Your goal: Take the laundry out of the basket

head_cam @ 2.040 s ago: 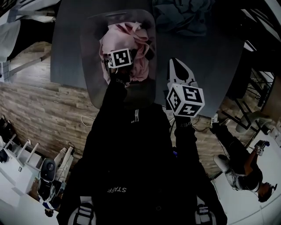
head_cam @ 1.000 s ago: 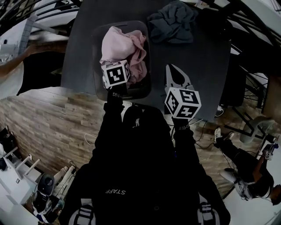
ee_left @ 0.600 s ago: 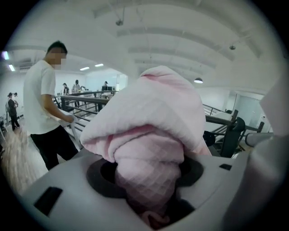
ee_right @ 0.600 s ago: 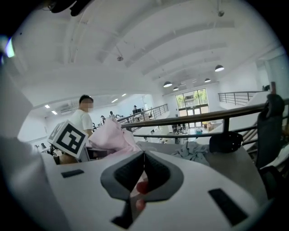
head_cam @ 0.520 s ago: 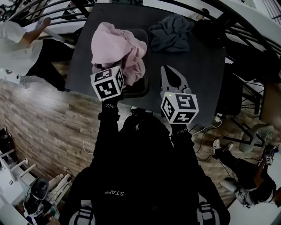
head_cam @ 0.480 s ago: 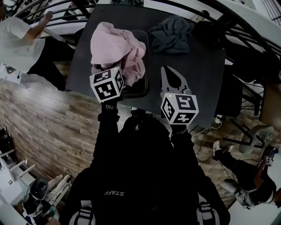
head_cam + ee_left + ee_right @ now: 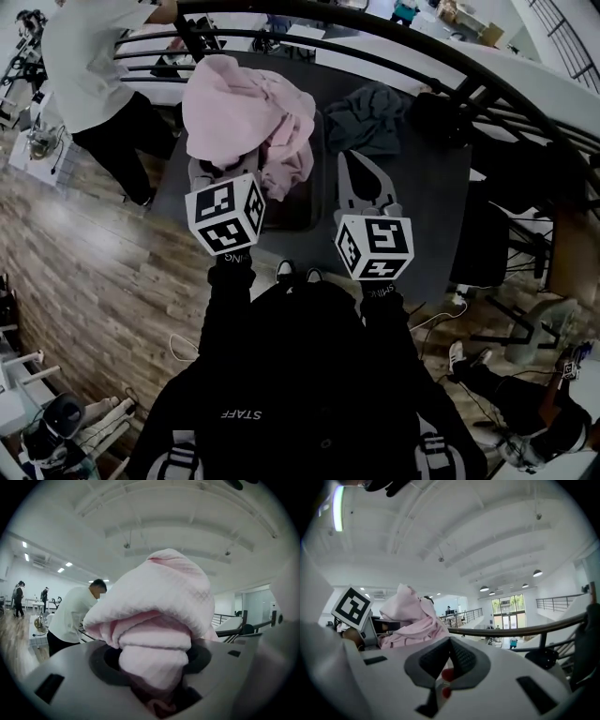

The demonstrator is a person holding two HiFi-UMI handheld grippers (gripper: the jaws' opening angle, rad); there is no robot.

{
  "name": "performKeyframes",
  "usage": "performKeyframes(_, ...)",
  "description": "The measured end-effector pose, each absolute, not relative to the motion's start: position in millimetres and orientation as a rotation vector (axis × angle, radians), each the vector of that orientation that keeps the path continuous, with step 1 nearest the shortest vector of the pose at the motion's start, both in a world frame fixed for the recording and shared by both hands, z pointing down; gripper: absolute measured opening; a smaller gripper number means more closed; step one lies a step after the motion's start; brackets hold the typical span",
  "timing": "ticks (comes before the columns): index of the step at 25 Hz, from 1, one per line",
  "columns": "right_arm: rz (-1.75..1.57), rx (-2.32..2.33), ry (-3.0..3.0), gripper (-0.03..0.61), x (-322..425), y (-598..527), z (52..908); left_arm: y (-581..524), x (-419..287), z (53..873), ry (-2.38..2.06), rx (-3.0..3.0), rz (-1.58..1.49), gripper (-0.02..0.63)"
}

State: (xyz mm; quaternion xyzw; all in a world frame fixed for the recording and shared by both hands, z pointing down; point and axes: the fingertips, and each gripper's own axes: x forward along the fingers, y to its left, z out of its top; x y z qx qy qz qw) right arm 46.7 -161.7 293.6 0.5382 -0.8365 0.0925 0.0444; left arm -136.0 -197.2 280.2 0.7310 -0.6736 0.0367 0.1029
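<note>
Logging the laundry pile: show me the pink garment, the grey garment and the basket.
pink garment [image 7: 239, 105], head view, top fold.
grey garment [image 7: 371, 116], head view, middle of heap.
basket [image 7: 294, 212], head view, near wall.

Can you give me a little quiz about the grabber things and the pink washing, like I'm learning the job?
1. True or false: the right gripper is holding the pink garment.
2. What lies on the table beside the basket? A) a dark grey cloth B) a red shoe C) a yellow ball
3. Fill in: the left gripper has its jaws shut on the ____ garment.

Key: 1 false, its jaws are shut and empty; 2 A; 3 pink.
</note>
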Motion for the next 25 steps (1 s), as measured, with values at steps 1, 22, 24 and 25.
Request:
performKeyframes(1, 0.254, 1.656, -2.564, 0.015, 44.2, -160.7, 284.7, -194.2, -136.2, 270.8, -1.995, 2.177, 0.086, 0.262)
performKeyframes(22, -0.087, 1.768, -2.659, 0.015, 18.6, -168.9, 204.8, -173.4, -151.5, 191.2, -2.231, 2.349, -0.193, 0.262)
performKeyframes(24, -0.094, 1.772, -2.670, 0.015, 19.6, -168.8, 202.4, -172.4, -151.5, 188.4, -2.243, 2.349, -0.200, 0.264)
performKeyframes(25, -0.099, 1.774, -2.673, 0.015, 20.4, -168.4, 201.4, -171.6, -151.4, 187.1, -2.249, 2.347, -0.204, 0.264)
